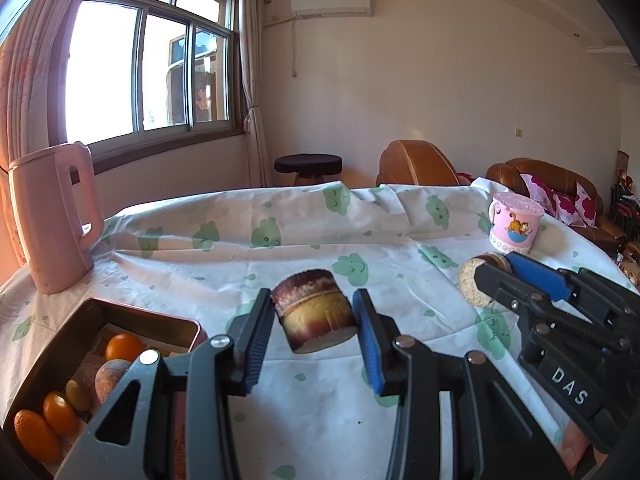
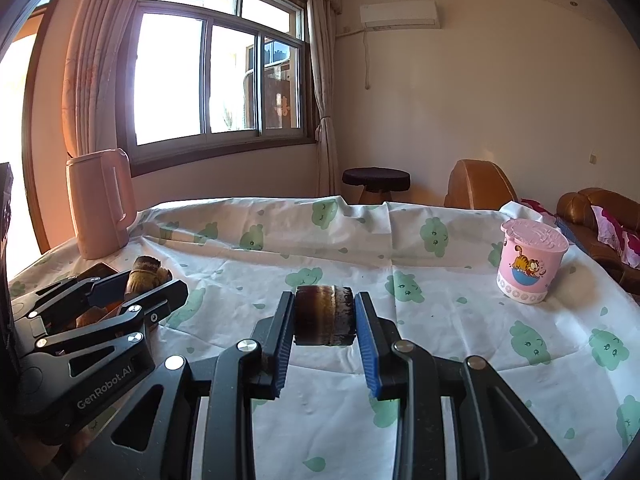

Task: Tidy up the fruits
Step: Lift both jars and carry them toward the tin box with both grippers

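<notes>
My left gripper (image 1: 314, 312) is shut on a short brown-and-yellow cylinder piece (image 1: 314, 310) and holds it above the table, just right of a dark metal tin (image 1: 192, 328). The tin holds several oranges (image 1: 124, 346) and other small fruits. My right gripper (image 2: 324, 314) is shut on a similar dark brown cylinder piece (image 2: 324, 314) above the cloth. In the left wrist view the right gripper (image 1: 490, 274) shows at the right, with the pale cut end of its piece (image 1: 470, 284). In the right wrist view the left gripper (image 2: 146, 280) shows at the left with its piece (image 2: 144, 272).
A pink kettle (image 1: 52, 216) stands at the table's far left. A pink cartoon cup (image 1: 514, 228) with a lid stands at the far right. The table wears a white cloth with green prints (image 1: 280, 240). Brown sofas (image 1: 552, 184) and a dark stool (image 1: 308, 166) stand behind.
</notes>
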Motion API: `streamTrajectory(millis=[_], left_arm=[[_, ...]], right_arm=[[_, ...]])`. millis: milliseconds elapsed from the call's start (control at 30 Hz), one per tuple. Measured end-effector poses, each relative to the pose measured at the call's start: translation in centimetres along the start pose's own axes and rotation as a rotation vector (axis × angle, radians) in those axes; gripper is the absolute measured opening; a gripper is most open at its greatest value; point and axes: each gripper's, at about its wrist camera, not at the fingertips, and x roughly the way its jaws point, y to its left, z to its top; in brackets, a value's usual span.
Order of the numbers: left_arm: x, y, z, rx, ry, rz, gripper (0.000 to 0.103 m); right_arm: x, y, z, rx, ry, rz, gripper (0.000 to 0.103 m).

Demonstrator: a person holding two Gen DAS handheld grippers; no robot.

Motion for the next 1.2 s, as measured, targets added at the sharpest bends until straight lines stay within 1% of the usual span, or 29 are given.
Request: streamTrajectory(millis=[333,667,1200], left_arm=[[-1.0,-0.3,-0.2,0.024,-0.044,0.010,0.042],[-1.4,-0.4,-0.2,0.028,-0.067,0.004,0.042],[-2.5,-0.4,-0.5,0.033,-0.110,0.020,0.042]], right_arm=[[-0.6,0.2,-0.1,-0.010,-0.030,-0.019,0.032],[-1.3,0.3,-0.1,-0.020,-0.071,-0.037,0.032],[-3.0,0.8,-0.4,-0.037,-0.138,-0.035,0.032]])
